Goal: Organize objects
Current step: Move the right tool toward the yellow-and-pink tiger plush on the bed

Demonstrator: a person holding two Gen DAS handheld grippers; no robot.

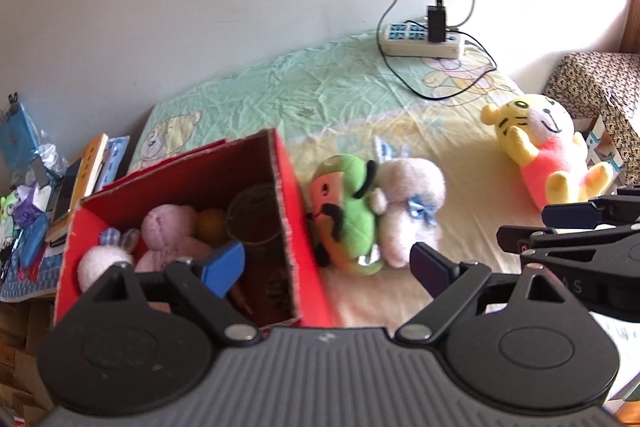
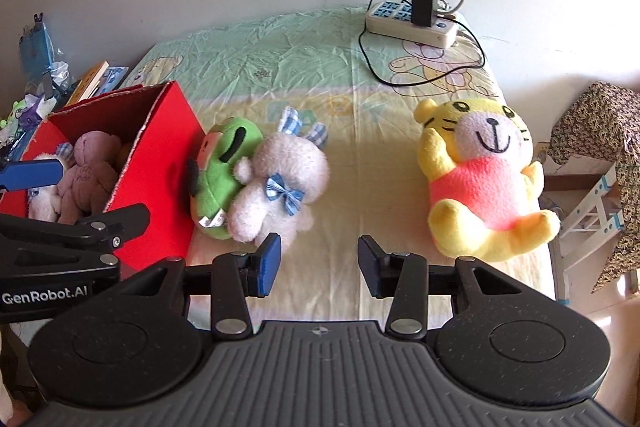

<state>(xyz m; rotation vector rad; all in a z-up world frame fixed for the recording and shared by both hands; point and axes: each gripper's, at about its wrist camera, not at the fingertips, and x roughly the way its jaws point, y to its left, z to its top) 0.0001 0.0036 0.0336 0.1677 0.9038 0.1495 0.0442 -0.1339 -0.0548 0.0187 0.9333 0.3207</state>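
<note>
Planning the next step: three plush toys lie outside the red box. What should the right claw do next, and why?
Probably ease the right claw forward onto the white bunny: its jaws are open and empty, the bunny lies just ahead beside the green plush, next to the red box.

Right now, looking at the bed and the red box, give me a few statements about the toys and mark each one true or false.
1. The yellow tiger plush lies inside the red box. False: it lies on the bed sheet, apart from the box.
2. The green plush rests against the box's outer wall. True.
3. The right gripper is clamped on the white bunny. False: its jaws are open and empty.
4. A black charger is plugged into the power strip. True.
5. The box already holds plush toys. True.
</note>
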